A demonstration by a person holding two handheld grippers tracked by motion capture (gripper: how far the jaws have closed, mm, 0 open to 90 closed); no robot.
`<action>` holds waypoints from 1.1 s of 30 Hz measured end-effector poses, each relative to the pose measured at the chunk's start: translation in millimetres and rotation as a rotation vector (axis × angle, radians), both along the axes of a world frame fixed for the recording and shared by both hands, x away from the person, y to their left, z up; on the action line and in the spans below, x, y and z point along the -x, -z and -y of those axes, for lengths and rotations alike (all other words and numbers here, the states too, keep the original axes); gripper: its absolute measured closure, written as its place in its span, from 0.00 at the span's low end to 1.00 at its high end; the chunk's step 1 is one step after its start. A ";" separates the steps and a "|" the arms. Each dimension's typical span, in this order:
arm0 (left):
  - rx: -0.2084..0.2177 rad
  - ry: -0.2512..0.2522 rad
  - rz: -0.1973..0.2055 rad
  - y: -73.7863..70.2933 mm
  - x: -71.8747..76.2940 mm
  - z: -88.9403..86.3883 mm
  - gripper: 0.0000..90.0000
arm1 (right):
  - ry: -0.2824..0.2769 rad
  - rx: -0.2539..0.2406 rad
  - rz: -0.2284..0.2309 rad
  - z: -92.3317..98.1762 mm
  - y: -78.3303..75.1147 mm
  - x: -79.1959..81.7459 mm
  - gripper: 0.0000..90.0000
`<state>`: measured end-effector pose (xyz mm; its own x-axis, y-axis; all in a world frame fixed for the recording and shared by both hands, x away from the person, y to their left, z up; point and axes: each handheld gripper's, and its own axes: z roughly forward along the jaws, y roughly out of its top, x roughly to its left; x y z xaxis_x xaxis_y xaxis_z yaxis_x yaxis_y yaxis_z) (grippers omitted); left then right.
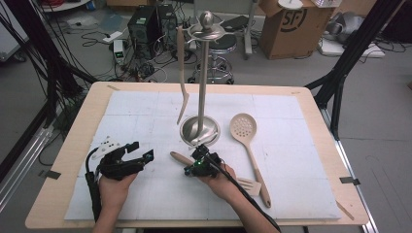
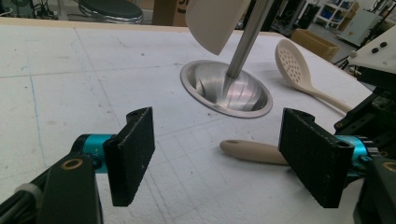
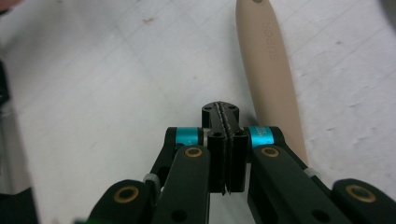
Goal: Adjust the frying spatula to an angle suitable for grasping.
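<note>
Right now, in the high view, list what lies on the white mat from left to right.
left gripper → right gripper → steel stand base → slotted spoon

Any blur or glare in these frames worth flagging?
High view: sharp, evenly lit. Left gripper view: reflections streak the steel base; jaws a bit soft. Right gripper view: the handle is readable, the corners blurred.
</note>
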<state>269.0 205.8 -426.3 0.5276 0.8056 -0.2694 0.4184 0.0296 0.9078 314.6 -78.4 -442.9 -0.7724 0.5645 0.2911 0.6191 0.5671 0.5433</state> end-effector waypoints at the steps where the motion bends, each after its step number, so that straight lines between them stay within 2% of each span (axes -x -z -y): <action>1: 0.003 -0.001 -0.002 0.2 0.1 0.2 0.31 | 0.002 0.011 0.021 -1.4 0.1 0.1 1.00; 2: 0.002 -0.001 -0.004 0.3 0.0 0.3 0.31 | 0.011 0.018 0.023 -1.9 -0.2 0.1 1.00; 4: 0.002 -0.001 -0.003 0.2 0.1 0.2 0.31 | 0.036 0.043 0.049 -2.8 -0.7 -1.1 1.00; 5: 0.000 -0.001 -0.002 -0.1 0.2 -0.1 0.31 | 0.040 0.057 0.077 -3.4 -0.3 -2.3 1.00; 9: 0.005 -0.004 -0.003 0.4 0.0 -0.6 0.31 | 0.084 0.088 0.125 -1.7 -0.2 -10.2 1.00; 10: 0.005 -0.004 -0.002 0.5 -0.3 -0.9 0.31 | 0.102 0.088 0.132 0.7 -0.6 -12.6 1.00; 11: 0.004 -0.002 -0.002 0.5 -0.3 -1.2 0.31 | 0.133 0.116 0.161 2.8 -1.4 -14.4 1.00; 12: 0.002 -0.002 -0.001 0.6 -0.5 -1.3 0.31 | 0.141 0.112 0.153 6.1 -1.9 -17.3 1.00; 13: 0.005 -0.002 -0.002 0.7 -0.5 -1.1 0.31 | 0.153 0.086 0.122 9.0 -1.9 -20.1 1.00; 14: 0.007 -0.005 -0.002 0.7 -0.6 -0.7 0.31 | 0.153 0.084 0.121 10.8 -2.1 -21.7 1.00; 16: 0.007 -0.005 -0.003 0.8 -0.5 -0.3 0.31 | 0.162 0.112 0.150 9.4 -2.2 -20.9 1.00; 17: 0.003 -0.003 -0.003 0.6 -0.6 -0.3 0.31 | 0.154 0.086 0.120 8.9 -1.7 -20.8 1.00; 18: 0.005 -0.002 -0.003 0.5 -0.5 0.1 0.31 | 0.143 0.068 0.115 8.4 -1.4 -21.0 1.00; 21: 0.005 -0.003 -0.003 0.4 -0.5 0.4 0.31 | 0.135 0.065 0.116 5.5 0.0 -21.7 1.00; 23: 0.005 -0.002 -0.004 0.5 -0.4 0.3 0.31 | 0.144 0.115 0.147 4.6 0.0 -23.3 1.00; 25: 0.006 -0.003 -0.004 0.6 -0.4 0.2 0.31 | 0.161 0.094 0.130 8.1 -0.6 -26.6 1.00; 29: 0.006 -0.002 -0.004 0.7 -0.4 0.3 0.31 | 0.228 0.116 0.179 17.0 -7.9 -29.3 1.00; 31: 0.006 -0.001 -0.004 0.5 -0.4 0.6 0.31 | 0.259 0.112 0.160 24.8 -8.6 -33.8 1.00; 33: 0.005 -0.002 -0.002 0.5 -0.5 0.7 0.31 | 0.257 0.073 0.120 30.5 -8.0 -37.8 1.00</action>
<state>269.5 205.1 -426.7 0.5257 0.8052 -0.2744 0.4205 0.0345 0.9067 352.4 -108.8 -434.9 -0.6282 0.7618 0.1580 0.6810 0.4403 0.5851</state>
